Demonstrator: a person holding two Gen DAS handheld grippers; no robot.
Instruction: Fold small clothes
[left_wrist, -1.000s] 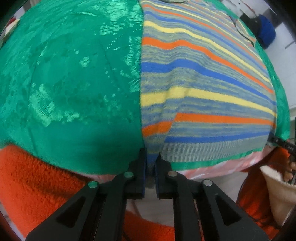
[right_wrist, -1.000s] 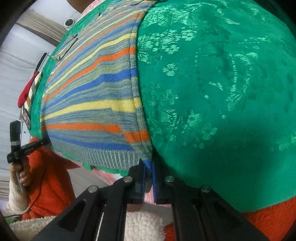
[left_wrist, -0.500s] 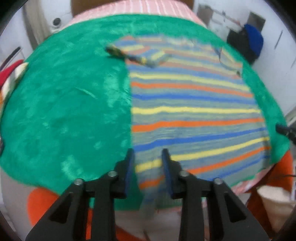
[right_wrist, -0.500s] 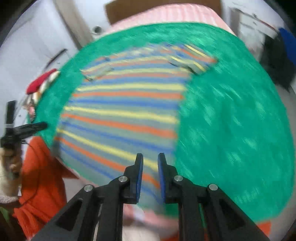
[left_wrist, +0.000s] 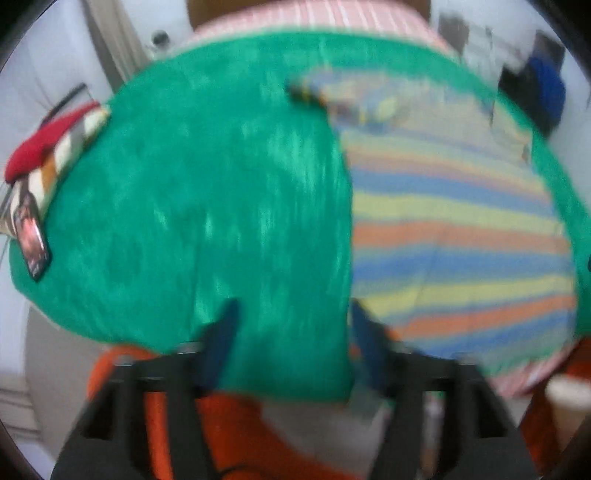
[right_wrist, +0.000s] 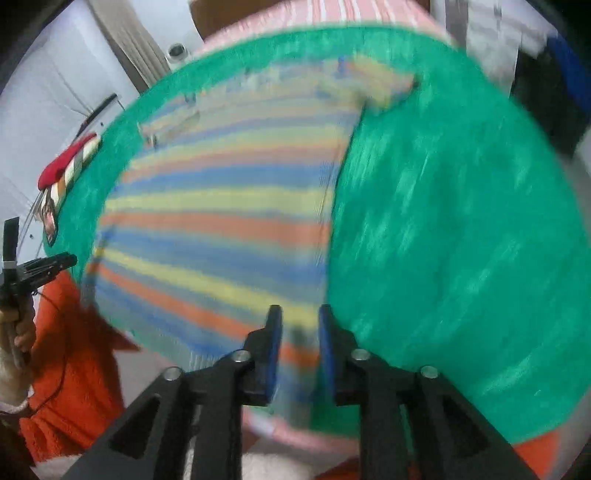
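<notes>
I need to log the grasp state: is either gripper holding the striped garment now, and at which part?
Nothing is held. The left gripper and the right gripper are both open, above the near edge of the striped garment, which lies flat on the green cloth.

The striped knit top (right_wrist: 221, 221) lies flat, spread out on the green cloth (right_wrist: 461, 240) (bands of blue, yellow, orange and grey), hem nearest the cameras.

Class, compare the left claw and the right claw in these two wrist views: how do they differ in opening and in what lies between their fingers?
The left claw is spread wide; the right claw shows a narrower gap. Between the left claw's fingers lies mostly green cloth, with the striped top off to its right; between the right claw's fingers lies the striped top's lower edge. Both are open, gripping nothing, with blue pads.
</notes>
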